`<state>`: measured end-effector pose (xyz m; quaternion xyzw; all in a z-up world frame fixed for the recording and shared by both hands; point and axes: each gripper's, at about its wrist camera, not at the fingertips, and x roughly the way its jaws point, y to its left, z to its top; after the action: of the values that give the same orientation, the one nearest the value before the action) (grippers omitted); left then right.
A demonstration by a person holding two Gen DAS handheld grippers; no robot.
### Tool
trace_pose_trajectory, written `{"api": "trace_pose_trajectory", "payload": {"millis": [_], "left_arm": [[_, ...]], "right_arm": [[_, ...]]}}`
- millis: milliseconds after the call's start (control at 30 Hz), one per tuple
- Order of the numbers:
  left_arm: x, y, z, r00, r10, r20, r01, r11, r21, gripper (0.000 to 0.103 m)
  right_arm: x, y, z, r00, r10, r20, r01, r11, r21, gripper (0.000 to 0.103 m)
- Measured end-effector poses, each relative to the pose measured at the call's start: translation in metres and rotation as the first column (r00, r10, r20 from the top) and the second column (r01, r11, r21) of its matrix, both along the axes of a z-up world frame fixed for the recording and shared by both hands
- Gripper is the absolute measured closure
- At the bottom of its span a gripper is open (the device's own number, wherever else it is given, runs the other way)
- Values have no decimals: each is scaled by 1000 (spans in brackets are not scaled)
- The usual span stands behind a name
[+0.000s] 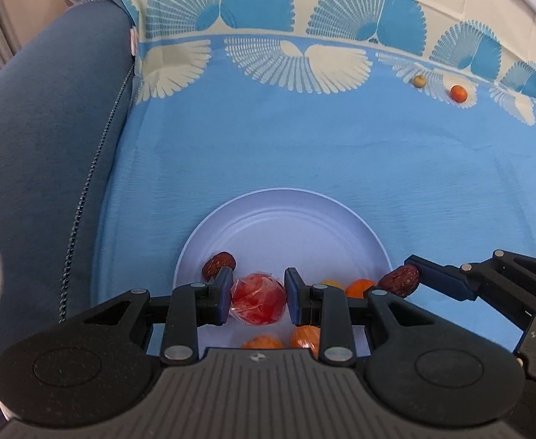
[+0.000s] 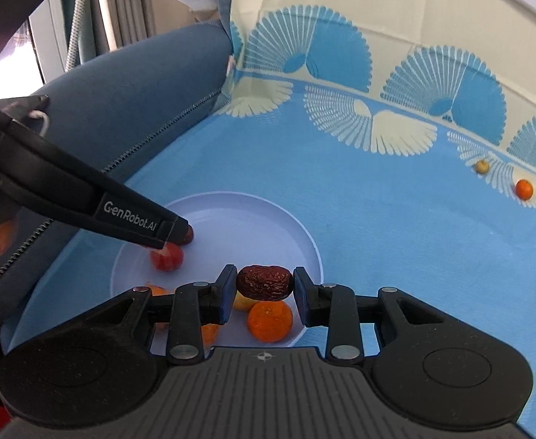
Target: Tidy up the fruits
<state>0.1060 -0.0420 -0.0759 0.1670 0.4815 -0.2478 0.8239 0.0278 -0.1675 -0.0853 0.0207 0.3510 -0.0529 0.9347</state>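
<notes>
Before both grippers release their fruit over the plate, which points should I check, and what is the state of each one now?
1. Left gripper grips wrapped red round fruit: ok.
2. Right gripper grips wrinkled dark red date: ok.
3. Both fruits above pale round plate: ok.
4. Free space on plate for them: ok.
5. Two small fruits, orange and yellowish, far on blue cloth, not collected: not ok.

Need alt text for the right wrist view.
The right claw grips a wrinkled red date over a white plate on a blue cloth. The left claw holds a red wrapped fruit there; oranges lie below.
</notes>
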Motion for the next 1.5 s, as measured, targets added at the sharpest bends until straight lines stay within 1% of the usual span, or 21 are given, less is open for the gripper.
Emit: {"api": "trace_pose_trajectory", "payload": {"millis": [133, 233, 267, 300, 333, 367, 400, 433, 467, 500, 567, 667, 800, 900, 1000, 1100, 1233, 1367, 1500], "left_arm": [[8, -5, -14, 1000, 1, -8, -1, 1000, 19, 69], [12, -8, -20, 1000, -4, 4, 4, 1000, 18, 69], [12, -8, -20, 1000, -8, 9, 7, 1000, 15, 66], [13, -8, -20, 1000, -11, 13, 11, 1000, 8, 58], [13, -7, -18, 1000, -11, 18, 11, 1000, -1, 33], [11, -6, -14, 1000, -5, 29, 6, 1000, -15, 10], [9, -2, -9, 999, 8, 53, -7, 1000, -30, 3], [5, 1, -4, 997, 21, 77, -18, 999, -41, 0], [1, 6, 2, 995, 27, 95, -22, 999, -48, 0], [-3, 11, 5, 995, 23, 92, -19, 999, -43, 0], [-11, 19, 10, 997, 21, 74, -19, 1000, -21, 0], [-32, 38, 13, 998, 45, 48, -46, 999, 16, 0], [-63, 67, 12, 997, 79, -7, -79, 996, 47, 0], [-85, 85, 15, 993, 115, -5, -114, 992, 59, 0], [-102, 96, 21, 992, 127, -4, -127, 991, 48, 0], [-117, 101, 30, 992, 125, 19, -125, 992, 28, 0], [-133, 99, 42, 992, 110, 65, -111, 994, 11, 0], [-144, 98, 51, 991, 103, 85, -103, 995, -4, 0], [-152, 96, 54, 990, 88, 111, -89, 996, -1, 0]], "right_arm": [[12, -3, -11, 1000, 17, -19, -17, 1000, -6, 68], [21, -4, -16, 999, 29, -22, -29, 999, -21, 68], [24, -5, -17, 999, 39, -25, -39, 999, -18, 68], [27, -6, -18, 998, 50, -26, -50, 999, -12, 67], [28, -7, -17, 998, 56, -25, -56, 998, -8, 63], [29, -7, -16, 998, 54, -30, -54, 998, -12, 46], [28, -8, -14, 998, 49, -28, -49, 999, -14, 34], [24, -8, -10, 999, 43, -21, -43, 999, -14, 30], [20, -8, -6, 999, 39, -23, -39, 999, -13, 23], [14, -7, -2, 999, 31, -32, -32, 999, -11, 15], [-2, -4, 5, 999, 11, -48, -11, 1000, 6, 7], [-29, 5, 12, 996, 13, -87, -9, 999, 51, 1], [-64, 26, 21, 993, 22, -117, -15, 998, 59, 1], [-85, 42, 28, 993, 22, -115, -17, 999, 45, 1], [-102, 54, 35, 996, 9, -93, -4, 999, 46, 1], [-117, 63, 45, 999, -1, -51, 2, 1000, 16, 1], [-131, 68, 54, 1000, -11, -21, 11, 1000, -1, 1], [-142, 69, 57, 1000, -26, -14, 26, 1000, 2, 1], [-149, 71, 59, 999, -36, -5, 36, 999, -3, 1]]}}
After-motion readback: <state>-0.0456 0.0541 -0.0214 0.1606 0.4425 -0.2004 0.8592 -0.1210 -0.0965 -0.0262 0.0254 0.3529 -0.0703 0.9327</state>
